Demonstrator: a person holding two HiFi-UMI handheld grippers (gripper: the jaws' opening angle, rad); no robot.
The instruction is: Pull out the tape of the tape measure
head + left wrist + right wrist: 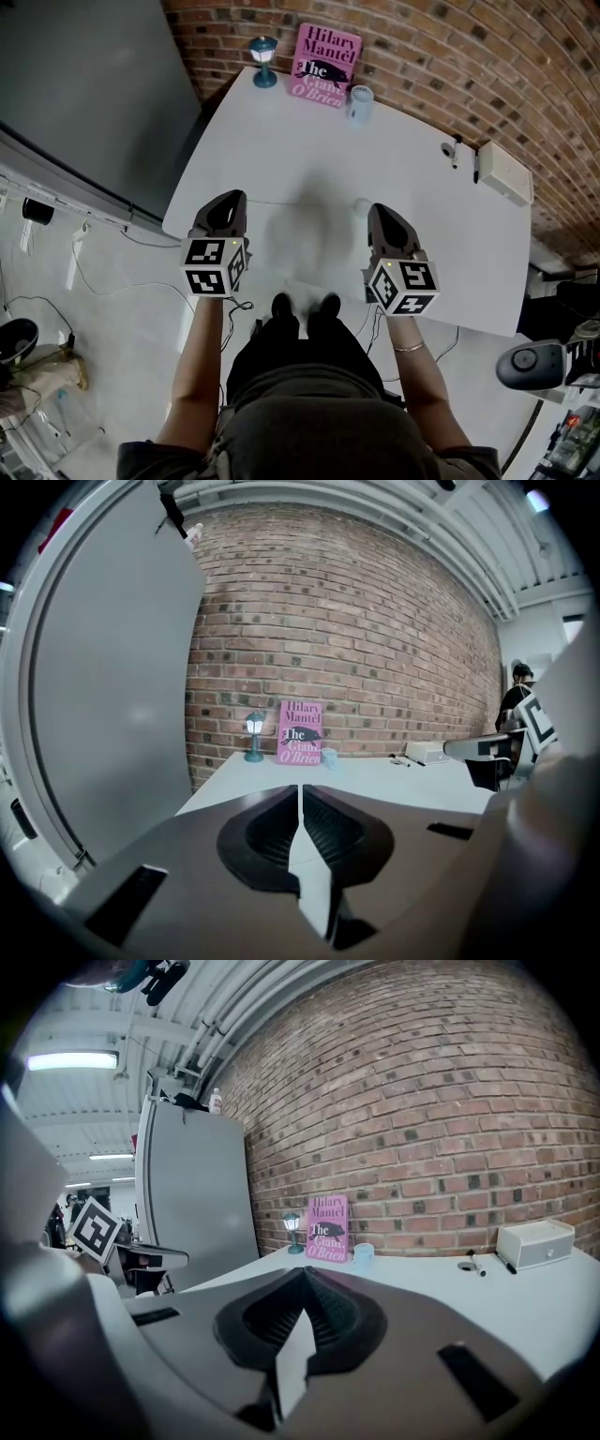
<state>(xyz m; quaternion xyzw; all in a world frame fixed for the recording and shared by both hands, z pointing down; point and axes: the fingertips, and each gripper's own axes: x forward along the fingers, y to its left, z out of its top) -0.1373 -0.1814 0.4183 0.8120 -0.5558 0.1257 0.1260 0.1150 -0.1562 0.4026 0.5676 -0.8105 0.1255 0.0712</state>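
Grippers, both hand-held, sit in the lower half of the head view, pointing toward the red brick wall (441,56).

Left gripper (230,196): over the lower-left corner of the white rectangular table (309,150). In its own view the jaws are drawn together to a hairline slit, nothing between them (300,787).

Right gripper (380,208): over the table's lower edge, right of centre. Jaws pressed fully together, nothing pinched (305,1269).

Items along the table's upper edge, all well apart from both grippers:
- small teal lantern-shaped lamp (264,61), upper left
- pink paperback book (325,64), upright against the brick wall, just right of the lamp
- pale blue cup-like cylinder (360,101), just below and right of the book
- small round grey object (447,148), beside a black pen (476,167), right side
- white rectangular box (504,172), far right

Tape measure: not in either gripper. The cylinder and the round object are too small to tell which, if either, is it.
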